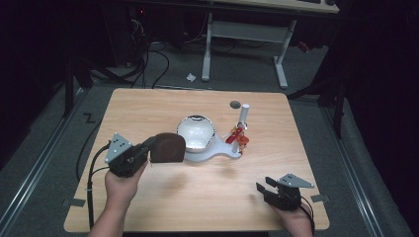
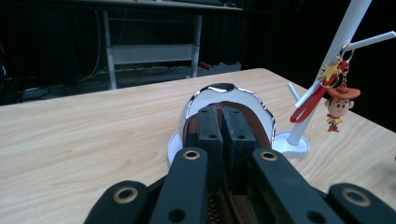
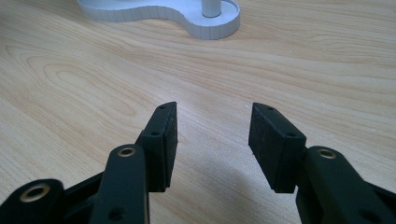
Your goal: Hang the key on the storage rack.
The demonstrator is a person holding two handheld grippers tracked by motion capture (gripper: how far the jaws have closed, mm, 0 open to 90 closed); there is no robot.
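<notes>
Left tool is clamped on a brown pouch; in the left gripper view the two jaws sit pressed together on the pouch's brown edge, zipper teeth showing low between them. Pouch is held off the tabletop, left of centre, just beside the white stand base; can't tell from the high view if it touches the base.

Right tool has its jaws apart with nothing between them, resting low near the front right corner of the tabletop, well apart from everything else. In the right gripper view bare wood lies between the jaws, with the base's curved rim farther off.

One shiny white bowl-like dome sits on the base, right behind the pouch, in the middle of the tabletop. Contents are hard to read; it looks empty, possibly mirrored inside.

One white post rises from the right lobe of the base, with short pegs. One cowboy keychain figure hangs off it by a red strap, with a gold star charm.

One dark round hole lies in the tabletop near the far edge, behind the post.

Count: two tools, one pouch, one dome, one stand, one keychain.
</notes>
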